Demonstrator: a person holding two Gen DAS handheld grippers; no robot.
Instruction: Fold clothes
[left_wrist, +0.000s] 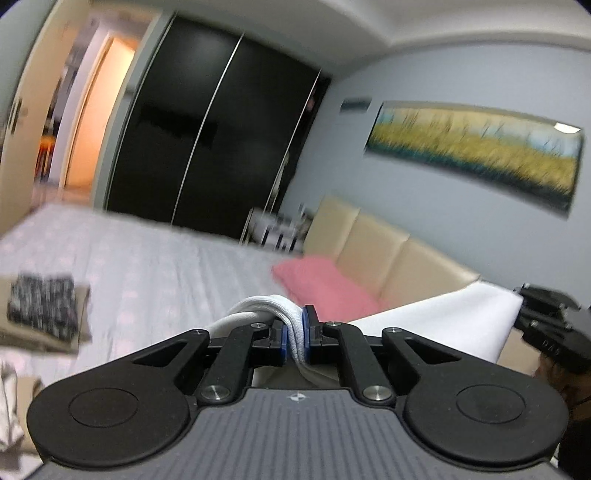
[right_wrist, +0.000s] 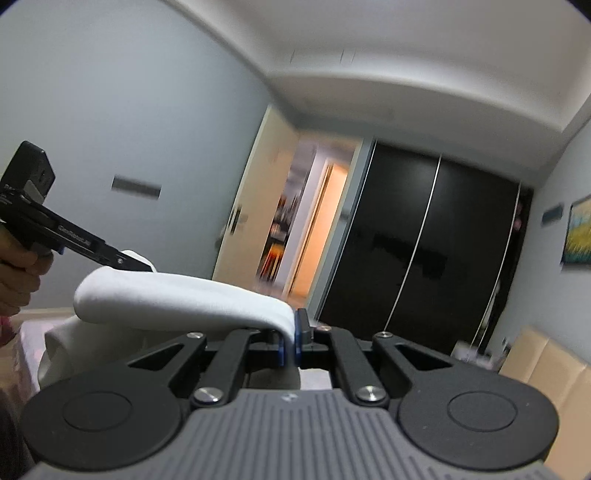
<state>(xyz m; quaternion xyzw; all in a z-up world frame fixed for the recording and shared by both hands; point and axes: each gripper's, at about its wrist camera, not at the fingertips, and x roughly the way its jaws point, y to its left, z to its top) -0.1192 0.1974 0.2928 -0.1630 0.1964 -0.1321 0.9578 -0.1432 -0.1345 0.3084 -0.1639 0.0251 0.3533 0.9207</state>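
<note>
A white garment (left_wrist: 436, 325) hangs stretched between both grippers, lifted above the bed. My left gripper (left_wrist: 294, 332) is shut on a bunched, ribbed edge of it, the cloth squeezed between the blue pads. In the right wrist view my right gripper (right_wrist: 291, 332) is shut on another edge of the white garment (right_wrist: 177, 299), which runs left to the left gripper (right_wrist: 136, 264) held by a hand. The right gripper (left_wrist: 517, 317) shows at the right edge of the left wrist view, at the cloth's far corner.
Below lies a bed with a pale patterned sheet (left_wrist: 147, 266), a pink pillow (left_wrist: 325, 288) and a beige headboard (left_wrist: 388, 254). A folded black-and-white garment (left_wrist: 44, 310) sits on beige cloth at left. Beyond are black wardrobe doors (left_wrist: 221, 147) and an open doorway (right_wrist: 314, 221).
</note>
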